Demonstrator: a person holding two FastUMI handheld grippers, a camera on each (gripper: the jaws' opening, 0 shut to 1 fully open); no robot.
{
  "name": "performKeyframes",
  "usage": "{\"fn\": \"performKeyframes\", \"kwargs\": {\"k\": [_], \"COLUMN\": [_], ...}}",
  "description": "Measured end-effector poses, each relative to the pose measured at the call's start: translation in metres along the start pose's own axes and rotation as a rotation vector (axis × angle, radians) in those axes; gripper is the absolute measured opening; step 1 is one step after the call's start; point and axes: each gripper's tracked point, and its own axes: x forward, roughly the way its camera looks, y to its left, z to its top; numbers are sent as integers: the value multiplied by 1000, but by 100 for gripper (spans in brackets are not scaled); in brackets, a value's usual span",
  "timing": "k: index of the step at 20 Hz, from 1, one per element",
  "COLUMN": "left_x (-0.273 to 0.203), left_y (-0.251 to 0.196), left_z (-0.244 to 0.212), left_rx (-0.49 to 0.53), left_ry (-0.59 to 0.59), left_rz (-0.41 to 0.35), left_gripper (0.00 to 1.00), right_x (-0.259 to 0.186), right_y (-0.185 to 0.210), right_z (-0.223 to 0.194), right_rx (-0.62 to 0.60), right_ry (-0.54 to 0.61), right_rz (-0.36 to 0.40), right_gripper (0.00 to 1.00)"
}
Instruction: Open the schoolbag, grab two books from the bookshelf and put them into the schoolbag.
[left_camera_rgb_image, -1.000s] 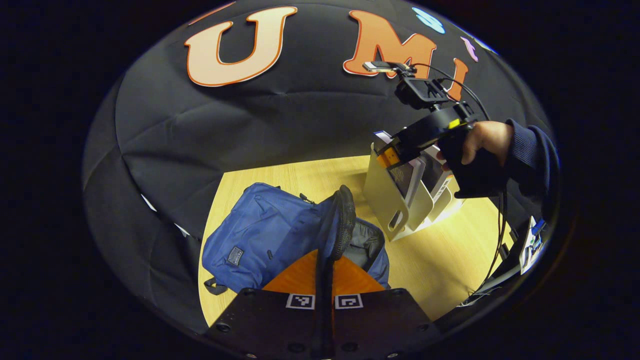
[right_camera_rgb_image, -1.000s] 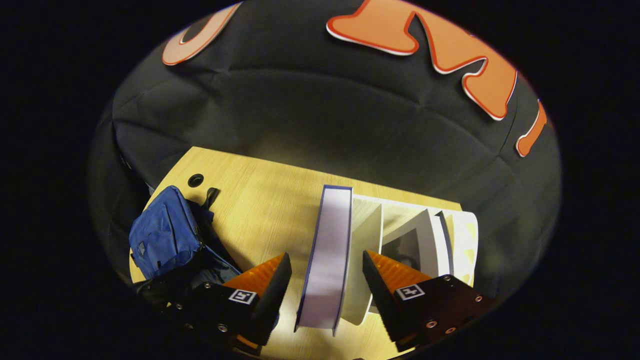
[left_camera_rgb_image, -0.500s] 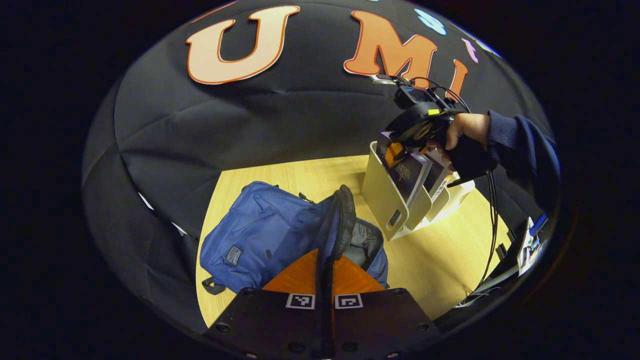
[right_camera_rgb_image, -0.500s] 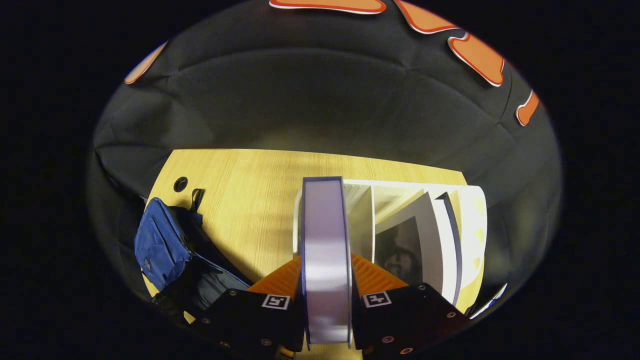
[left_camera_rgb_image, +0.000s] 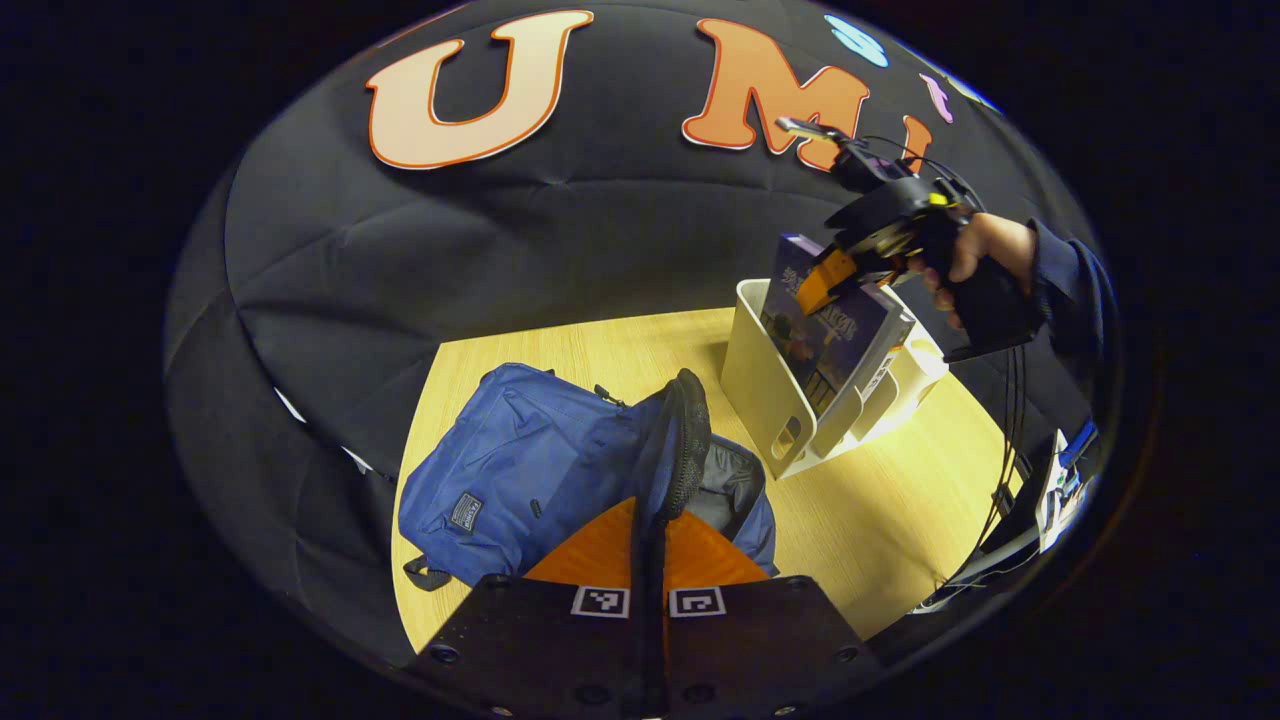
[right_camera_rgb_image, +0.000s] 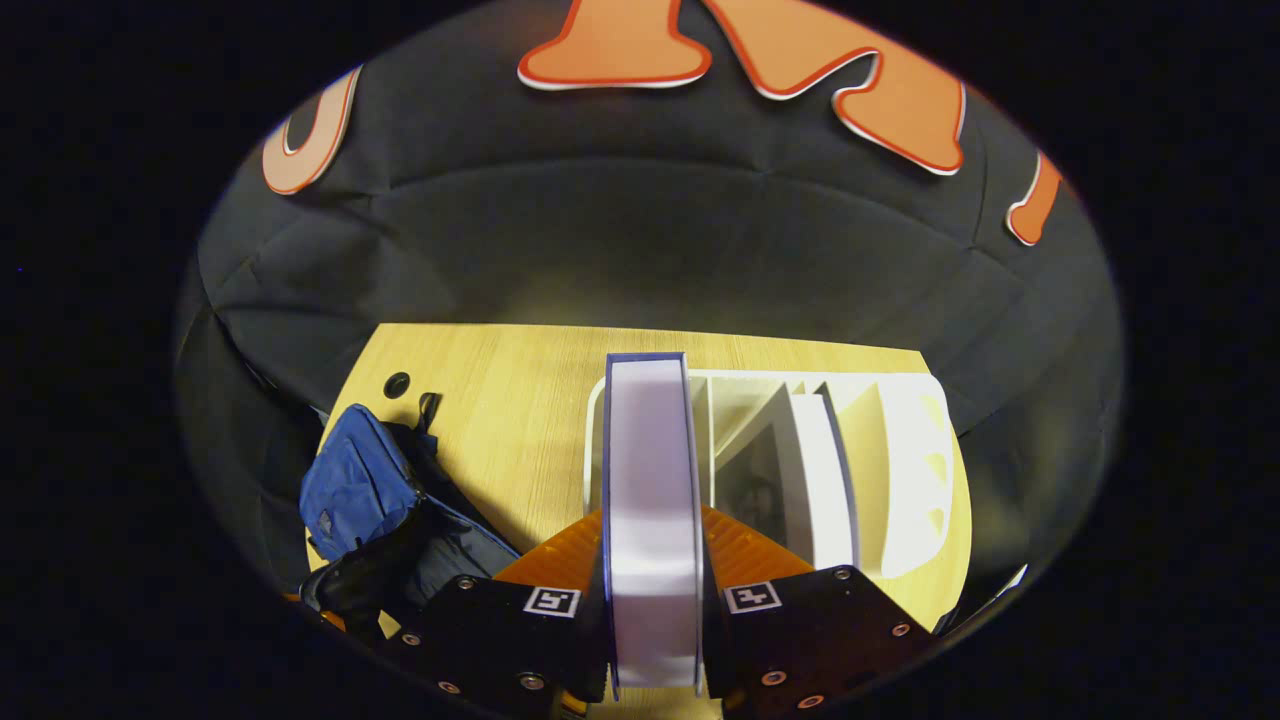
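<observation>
The right tongs pinched a thick purple-covered book above the white divided bookshelf; the left tongs, clamped tight, held the blue fabric schoolbag open on the worktop, presumably to receive it.

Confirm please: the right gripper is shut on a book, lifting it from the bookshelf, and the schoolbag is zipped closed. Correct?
Not quite. The right gripper is shut on the book above the bookshelf, but the left gripper view shows the schoolbag open, its flap held up by the left gripper.
</observation>
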Motion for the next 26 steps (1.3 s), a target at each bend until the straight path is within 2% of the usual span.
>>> {"fn": "performKeyframes", "kwargs": {"k": [7,12,15,17,20,21,22,26], "left_x": [-7,-10,-9,-7,-5,-4,-3,-3], "left_y": [-4,-4,-6,-7,-11,-11,-11,-11], "left_z": [2,3,3,3,2,1,-2,-1], "left_rx": [38,48,57,60,66,71,74,83], "left_ry": [-3,-2,3,8,16,21,27,31], "left_rz": [6,6,3,-2,-11,-11,-14,-13], "left_gripper": [0,0,0,0,0,0,0,0], "right_x": [-89,-160,-186,-190,-167,-159,-153,-142], "right_y": [-28,-40,-42,-37,-33,-29,-15,8], "right_z": [-21,-42,-54,-63,-99,-112,-120,-137], "right_rx": [81,140,225,301,364,398,438,552], "right_ry": [-93,-156,-182,-187,-122,-90,-57,-21], "right_rz": [58,154,204,252,282,307,349,459], "right_gripper": [37,37,37,36,35,23,34,33]}}
